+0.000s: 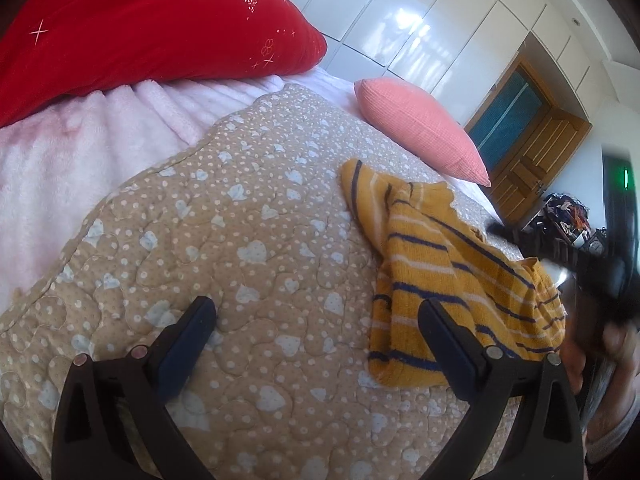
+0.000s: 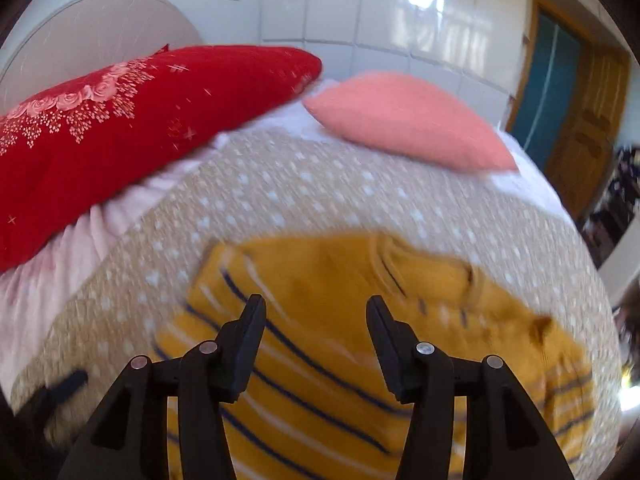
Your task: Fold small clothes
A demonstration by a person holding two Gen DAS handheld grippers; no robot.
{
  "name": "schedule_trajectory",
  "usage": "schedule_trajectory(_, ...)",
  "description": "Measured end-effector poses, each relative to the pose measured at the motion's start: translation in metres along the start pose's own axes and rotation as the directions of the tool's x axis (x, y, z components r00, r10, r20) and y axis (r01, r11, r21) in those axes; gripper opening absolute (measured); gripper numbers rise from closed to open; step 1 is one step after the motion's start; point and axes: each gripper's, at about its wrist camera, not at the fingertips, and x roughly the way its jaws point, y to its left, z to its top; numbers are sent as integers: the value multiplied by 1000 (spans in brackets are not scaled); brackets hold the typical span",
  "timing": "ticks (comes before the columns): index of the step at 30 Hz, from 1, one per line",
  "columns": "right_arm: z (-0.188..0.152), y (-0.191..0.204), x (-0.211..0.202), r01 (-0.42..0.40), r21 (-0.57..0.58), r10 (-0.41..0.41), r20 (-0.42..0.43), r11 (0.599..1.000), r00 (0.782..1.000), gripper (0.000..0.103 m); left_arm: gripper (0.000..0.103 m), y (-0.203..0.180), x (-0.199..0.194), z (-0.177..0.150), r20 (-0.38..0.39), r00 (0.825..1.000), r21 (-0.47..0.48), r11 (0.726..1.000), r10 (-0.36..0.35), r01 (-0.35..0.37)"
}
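Observation:
A small mustard-yellow garment with navy and white stripes (image 1: 440,264) lies crumpled on the beige quilt (image 1: 240,220), toward its right side. My left gripper (image 1: 316,310) hangs open over the quilt just left of the garment. Its right finger (image 1: 444,340) overlaps the garment's near edge and nothing sits between the fingers. In the right wrist view, which is blurred, the garment (image 2: 340,280) spreads under my right gripper (image 2: 316,305), which stands open above it with nothing pinched. In the left wrist view the right gripper's body (image 1: 616,272) shows as a dark blur beyond the garment.
A large red pillow (image 1: 140,24) and a pink cushion (image 1: 420,128) lie at the head of the bed. A pale pink fleece blanket (image 1: 80,152) lies left of the quilt. White wardrobe doors (image 1: 420,20) and a wooden door (image 1: 532,152) stand behind.

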Motion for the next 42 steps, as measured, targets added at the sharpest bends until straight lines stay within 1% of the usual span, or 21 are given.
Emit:
schedule_trajectory(3, -23, -34, 13, 43, 51, -38, -79, 998, 996, 56, 101, 0, 1, 0, 0, 1000, 2, 1000, 3, -3)
schedule_trajectory(4, -29, -51, 18, 50, 92, -40, -109, 994, 993, 56, 101, 0, 2, 0, 0, 1000, 3, 1000, 4, -4)
schedule_trajectory(5, -36, -69, 21, 58, 154, -39, -118, 986, 992, 56, 101, 0, 2, 0, 1, 1000, 3, 1000, 4, -4)
schedule_trajectory(6, -41, -83, 19, 51, 209, -28, -111, 977, 993, 56, 101, 0, 2, 0, 1, 1000, 2, 1000, 3, -3)
schedule_trajectory(8, -51, -110, 6, -28, 340, 53, -65, 940, 996, 56, 101, -1, 3, 0, 0, 1000, 2, 1000, 5, -5)
schedule_trajectory(9, -57, -118, -4, -60, 379, 79, -34, 924, 996, 56, 101, 0, 3, 0, 0, 1000, 3, 1000, 6, -6)
schedule_trajectory(10, -64, -123, -16, -70, 391, 77, -2, 917, 997, 56, 101, 0, 3, 0, 0, 1000, 3, 1000, 7, -7)
schedule_trajectory(12, -80, -123, -42, -51, 354, 28, 70, 934, 997, 59, 101, -1, 3, 0, 0, 1000, 3, 1000, 8, -8)
schedule_trajectory(14, -97, -121, -60, -2, 294, -38, 130, 956, 991, 70, 101, -1, 3, 0, 1, 1000, 2, 1000, 6, -6)
schedule_trajectory(16, -112, -122, -61, 60, 249, -101, 157, 967, 982, 76, 101, -1, 4, 0, 0, 1000, 1, 1000, 6, -6)
schedule_trajectory(17, -120, -124, -54, 64, 239, -99, 140, 969, 985, 77, 101, -1, 4, 0, 0, 1000, 3, 1000, 8, -8)
schedule_trajectory(18, -123, -130, -46, 52, 251, -83, 113, 967, 990, 77, 101, 0, 4, 0, -1, 1000, 3, 1000, 8, -8)
schedule_trajectory(19, -128, -141, -36, 4, 297, -30, 84, 955, 996, 77, 101, -1, 4, 0, -2, 1000, 5, 1000, 12, -12)
schedule_trajectory(20, -129, -150, -34, -43, 336, 14, 88, 941, 996, 77, 101, -1, 5, 1, -6, 1000, 7, 1000, 17, -17)
schedule_trajectory(21, -130, -160, -36, -90, 375, 51, 112, 923, 992, 77, 101, -1, 5, 1, -8, 1000, 9, 1000, 21, -21)
schedule_trajectory(22, -131, -168, -36, -136, 404, 87, 137, 904, 987, 81, 101, -2, 6, 1, -10, 1000, 12, 1000, 26, -26)
schedule_trajectory(23, -132, -170, -34, -165, 413, 114, 146, 896, 983, 85, 101, -3, 7, 1, -12, 999, 16, 999, 32, -32)
schedule_trajectory(25, -133, -169, -32, -201, 402, 148, 159, 893, 976, 90, 101, -4, 7, 1, -13, 999, 19, 999, 39, -39)
schedule_trajectory(28, -136, -168, -35, -218, 395, 161, 173, 893, 972, 92, 101, -4, 7, 1, -14, 999, 20, 999, 41, -41)
schedule_trajectory(35, -141, -175, -38, -269, 421, 190, 220, 866, 957, 92, 101, -4, 8, 1, -16, 999, 23, 999, 46, -45)
schedule_trajectory(42, -141, -173, -39, -262, 419, 184, 219, 869, 958, 92, 101, -3, 6, 1, -8, 999, 14, 999, 32, -32)
